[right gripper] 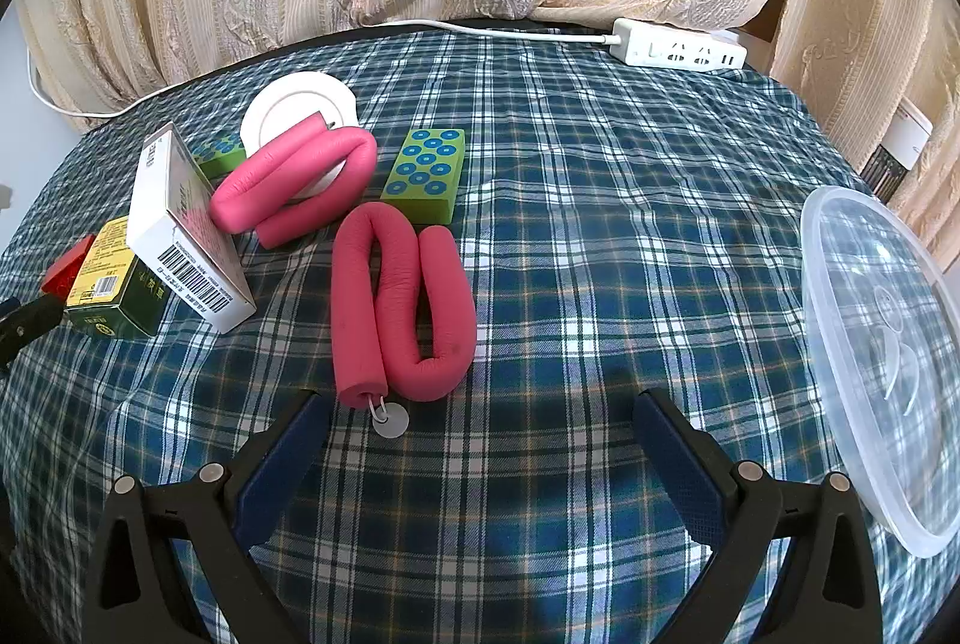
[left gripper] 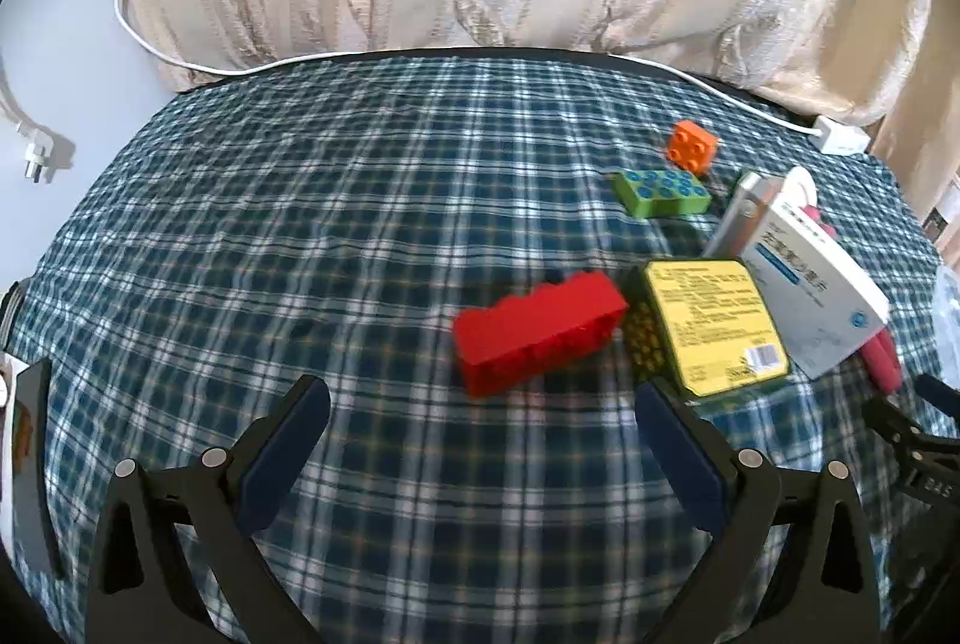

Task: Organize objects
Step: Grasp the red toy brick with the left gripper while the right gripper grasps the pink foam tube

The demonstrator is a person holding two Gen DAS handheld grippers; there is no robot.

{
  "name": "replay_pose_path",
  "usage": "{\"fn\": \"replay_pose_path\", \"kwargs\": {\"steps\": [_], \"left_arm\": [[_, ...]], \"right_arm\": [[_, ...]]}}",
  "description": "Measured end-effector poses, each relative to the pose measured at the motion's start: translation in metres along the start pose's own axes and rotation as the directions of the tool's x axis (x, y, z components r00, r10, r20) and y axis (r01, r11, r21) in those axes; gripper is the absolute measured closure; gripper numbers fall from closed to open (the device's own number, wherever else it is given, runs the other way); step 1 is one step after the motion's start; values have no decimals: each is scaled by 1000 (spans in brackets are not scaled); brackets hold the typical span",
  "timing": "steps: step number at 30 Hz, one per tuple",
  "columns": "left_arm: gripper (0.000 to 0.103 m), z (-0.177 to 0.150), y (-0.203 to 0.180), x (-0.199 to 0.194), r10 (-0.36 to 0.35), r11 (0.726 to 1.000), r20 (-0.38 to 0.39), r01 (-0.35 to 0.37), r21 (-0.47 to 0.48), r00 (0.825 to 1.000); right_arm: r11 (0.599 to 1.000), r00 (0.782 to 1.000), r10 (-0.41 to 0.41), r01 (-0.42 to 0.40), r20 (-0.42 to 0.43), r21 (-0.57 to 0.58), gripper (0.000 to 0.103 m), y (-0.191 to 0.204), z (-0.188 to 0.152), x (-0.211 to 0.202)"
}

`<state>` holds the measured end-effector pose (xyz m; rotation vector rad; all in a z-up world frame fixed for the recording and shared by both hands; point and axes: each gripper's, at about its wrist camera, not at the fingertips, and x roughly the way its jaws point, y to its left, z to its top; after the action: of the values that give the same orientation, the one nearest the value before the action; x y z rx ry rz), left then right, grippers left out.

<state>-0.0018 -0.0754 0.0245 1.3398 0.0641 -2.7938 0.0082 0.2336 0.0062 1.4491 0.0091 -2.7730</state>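
My left gripper [left gripper: 480, 404] hangs open over the plaid cloth, a red brick [left gripper: 537, 329] lying just beyond its fingertips. To the brick's right lie a yellow-and-green box [left gripper: 714, 326] and a white medicine box [left gripper: 804, 284] leaning on it. A green brick with blue studs [left gripper: 660, 191] and an orange brick [left gripper: 692, 147] sit farther back. My right gripper [right gripper: 480, 404] is open too, with nothing between its fingers. A bent pink foam roller [right gripper: 402, 302] lies just ahead of its left finger. A second pink roller [right gripper: 294, 185] rests on a white disc [right gripper: 297, 104], next to a green brick [right gripper: 426, 173].
A clear plastic container [right gripper: 882, 362] stands at the right edge of the table. A white power strip [right gripper: 678, 50] and its cable [left gripper: 180, 65] run along the back edge, in front of cream curtains. A dark flat device [left gripper: 27, 464] lies at the left edge.
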Motion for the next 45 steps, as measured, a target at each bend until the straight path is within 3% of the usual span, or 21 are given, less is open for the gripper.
{"fn": "replay_pose_path", "kwargs": {"steps": [8,22,32,36,39,45], "left_arm": [[2,18,-3,12,25,999,-1,-25,29,1000],[2,26,-9,32,18,999,-44,-20,-40,999],[3,30,-5,38,50,995,-30,-52,-80,998],[27,27,-3,44,19,997,-44,-22,-76,999],[37,25,-6,43,10,998,-32,-11,-57,999],[37,22,-7,39,2,999,-4,-2,-32,1000]], "right_arm": [[1000,1000,0,0,1,0,0,0,0,0],[1000,1000,1,-1,2,0,0,0,0,0],[1000,1000,1,-1,2,0,0,0,0,0],[1000,1000,2,-2,2,0,0,0,0,0],[1000,1000,1,-1,1,-1,0,0,-1,-1],[1000,1000,1,-1,-28,2,0,0,6,2]]}}
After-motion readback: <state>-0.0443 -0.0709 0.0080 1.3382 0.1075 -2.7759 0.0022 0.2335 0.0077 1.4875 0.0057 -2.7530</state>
